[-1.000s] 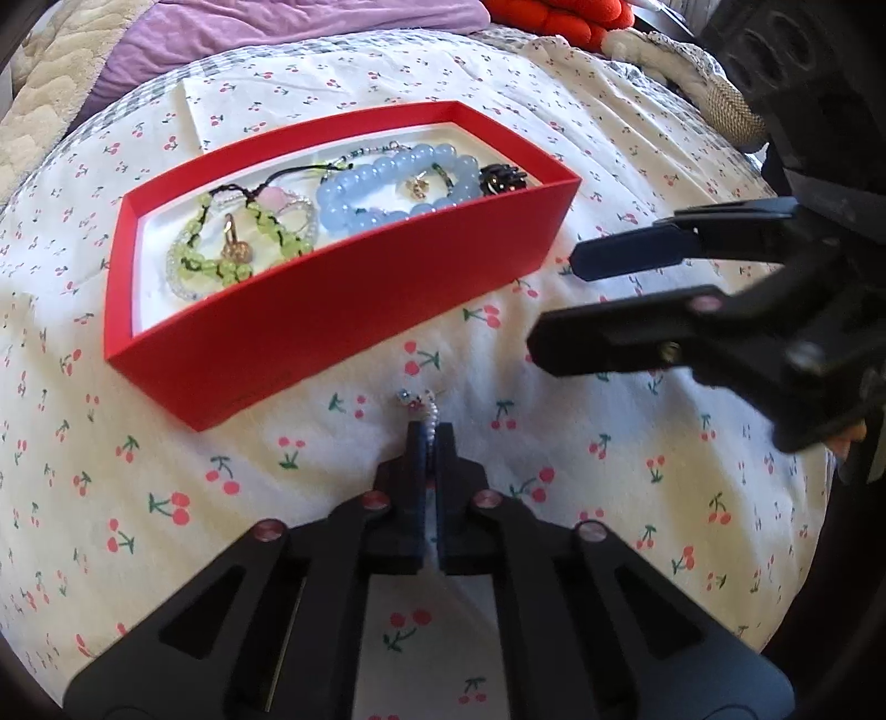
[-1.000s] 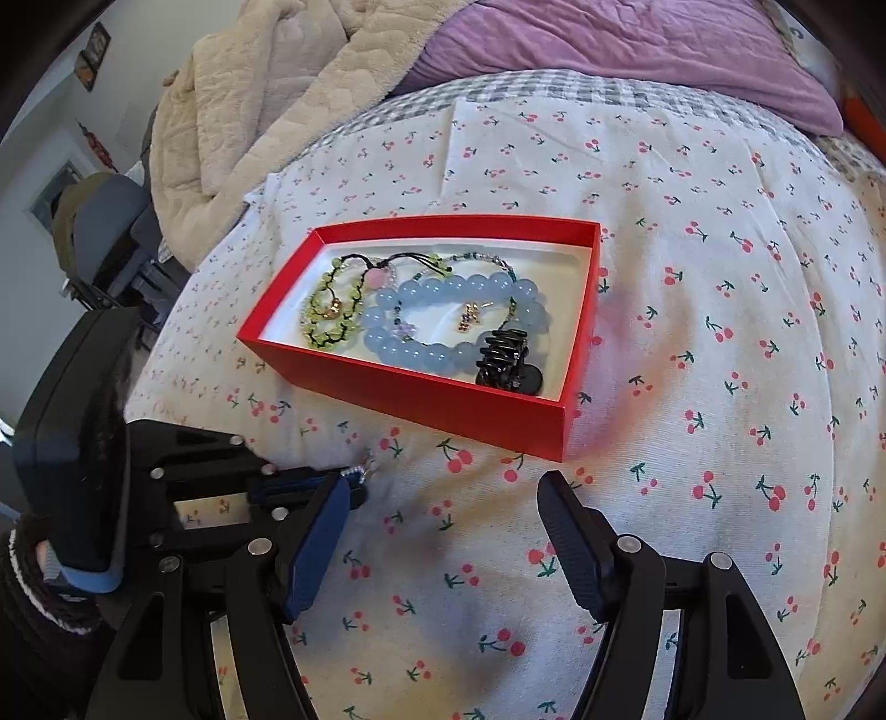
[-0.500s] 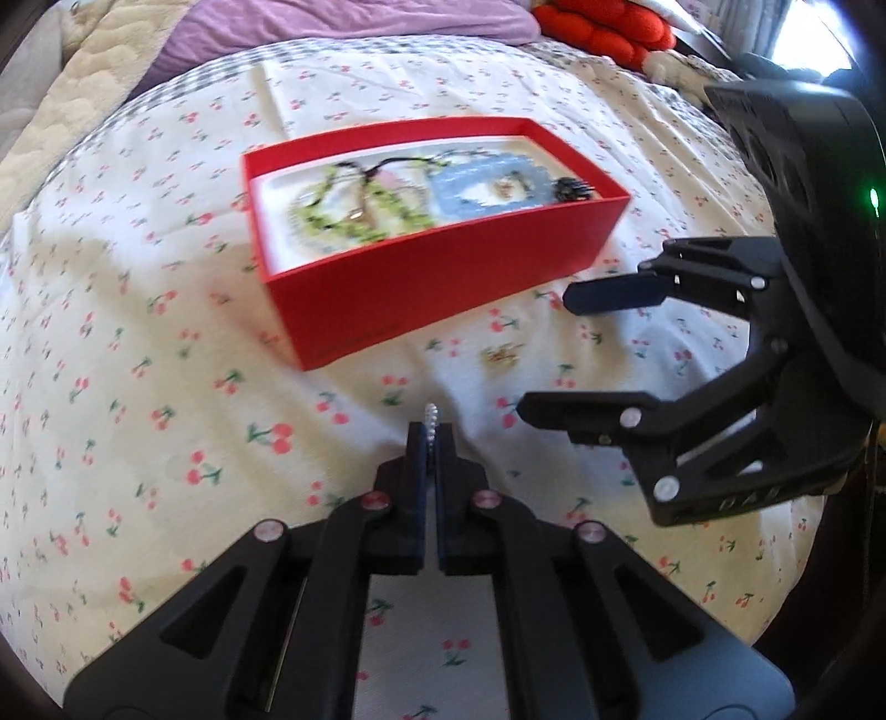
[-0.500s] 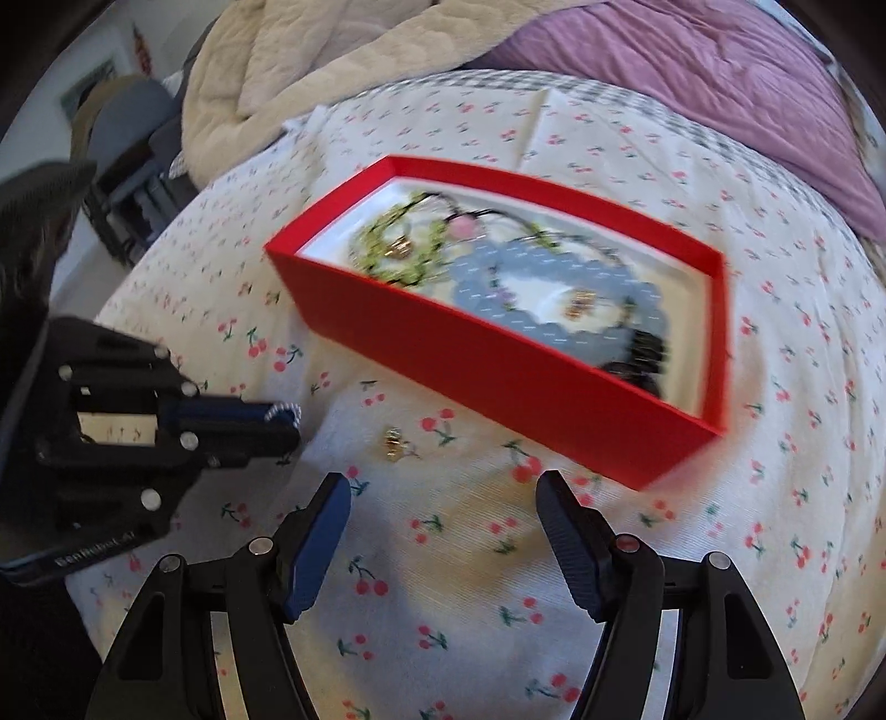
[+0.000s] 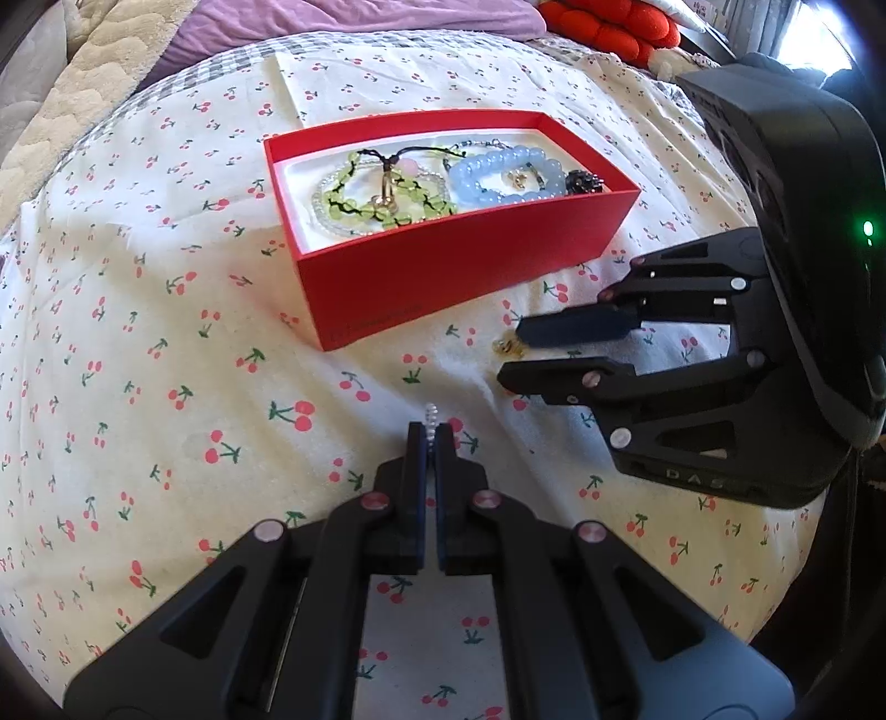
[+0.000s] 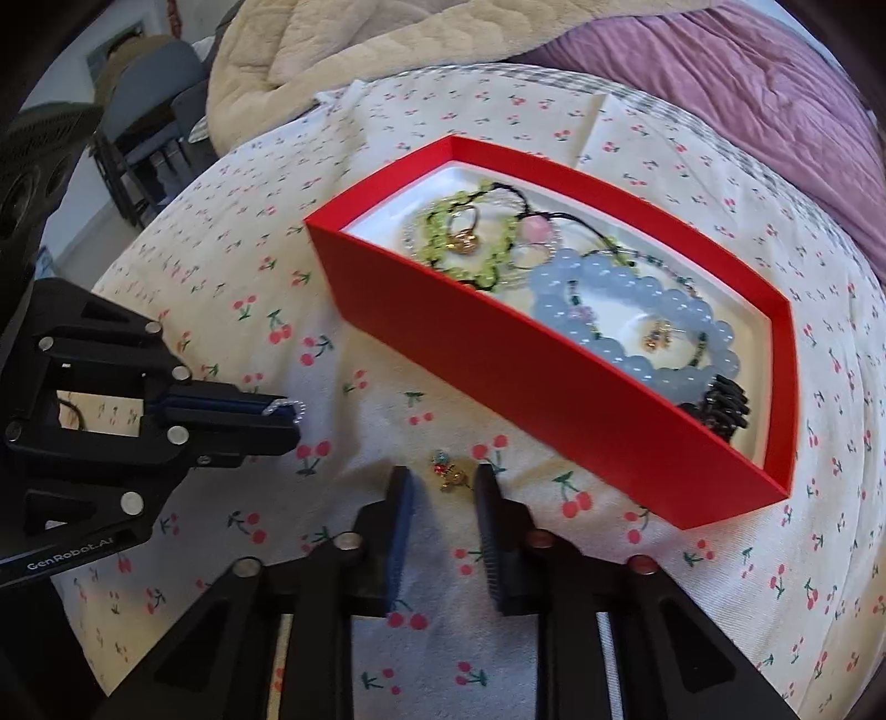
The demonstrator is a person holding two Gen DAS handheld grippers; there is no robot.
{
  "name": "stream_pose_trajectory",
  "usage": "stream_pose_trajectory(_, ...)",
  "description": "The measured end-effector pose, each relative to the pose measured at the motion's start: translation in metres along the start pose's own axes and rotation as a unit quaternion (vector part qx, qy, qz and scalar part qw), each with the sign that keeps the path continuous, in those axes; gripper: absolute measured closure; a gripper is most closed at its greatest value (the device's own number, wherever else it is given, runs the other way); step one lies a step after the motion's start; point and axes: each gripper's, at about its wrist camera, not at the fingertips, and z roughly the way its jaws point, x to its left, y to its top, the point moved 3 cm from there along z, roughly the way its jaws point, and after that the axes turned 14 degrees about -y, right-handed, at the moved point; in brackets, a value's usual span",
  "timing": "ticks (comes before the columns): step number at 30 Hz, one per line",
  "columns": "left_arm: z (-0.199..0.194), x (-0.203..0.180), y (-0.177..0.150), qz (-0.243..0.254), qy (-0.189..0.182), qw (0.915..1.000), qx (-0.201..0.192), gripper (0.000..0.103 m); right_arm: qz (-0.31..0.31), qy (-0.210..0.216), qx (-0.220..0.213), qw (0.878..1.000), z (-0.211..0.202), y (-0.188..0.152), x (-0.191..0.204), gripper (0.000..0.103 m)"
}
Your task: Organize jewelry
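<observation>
In the left wrist view, the left claw [image 5: 430,437] was pressed together on a small silvery beaded piece [image 5: 430,413] whose tip stuck out past its 2 fingers, held above the white cherry-print bedsheet [image 5: 166,310]. Beyond it sat the open red rectangular cardboard box [image 5: 459,260], holding a green beaded bracelet with black cord [image 5: 382,194], a pale blue round-bead bracelet [image 5: 506,174] and a black hair clip [image 5: 581,181] at its right end. To the right, the right claw [image 5: 506,354] pointed leftward at a small gold earring [image 5: 508,346] that lay on the sheet near the box's front wall; its jaws had just been closing, and the earring lay at the tips, partly hidden by the upper finger. A purple blanket [image 5: 343,16] and a red cushion [image 5: 603,27] lay behind. In the right wrist view, the right claw [image 6: 440,484] stood narrowly spread with the small gold earring [image 6: 449,472] between its 2 fingers on the sheet; the pads [image 6: 401,515] had a gap to the earring on either side and did not press it. The box [image 6: 526,382] lay just beyond, to the upper right, the green bracelet [image 6: 465,238], blue bracelet [image 6: 631,310] and hair clip [image 6: 720,404] inside it. At left the left claw [image 6: 285,412] showed side-on, pinching the silvery piece [image 6: 288,409]. A cream quilted blanket [image 6: 387,44] lay at the top.
</observation>
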Motion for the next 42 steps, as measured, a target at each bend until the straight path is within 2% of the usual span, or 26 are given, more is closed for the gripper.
stream_pose_trajectory(5,0.002,-0.001,0.004,-0.001,0.001,1.0000,0.000,0.100,-0.002,0.005,0.002,1.000,0.000,0.002,0.002,0.092)
stream_pose_trajectory(22,-0.011,0.005,0.017,-0.002,0.002,0.9999,-0.016,0.100,-0.004,0.015,-0.017,1.000,-0.026,0.004,-0.005,0.093)
stream_pose_trajectory(34,-0.033,0.004,0.038,-0.005,0.005,0.9987,-0.051,0.100,0.046,0.018,-0.067,0.997,-0.067,0.020,-0.037,0.093)
stream_pose_trajectory(42,-0.038,-0.001,0.063,-0.005,0.003,0.9972,-0.074,0.100,0.089,0.018,-0.077,0.993,-0.073,0.032,-0.063,0.093)
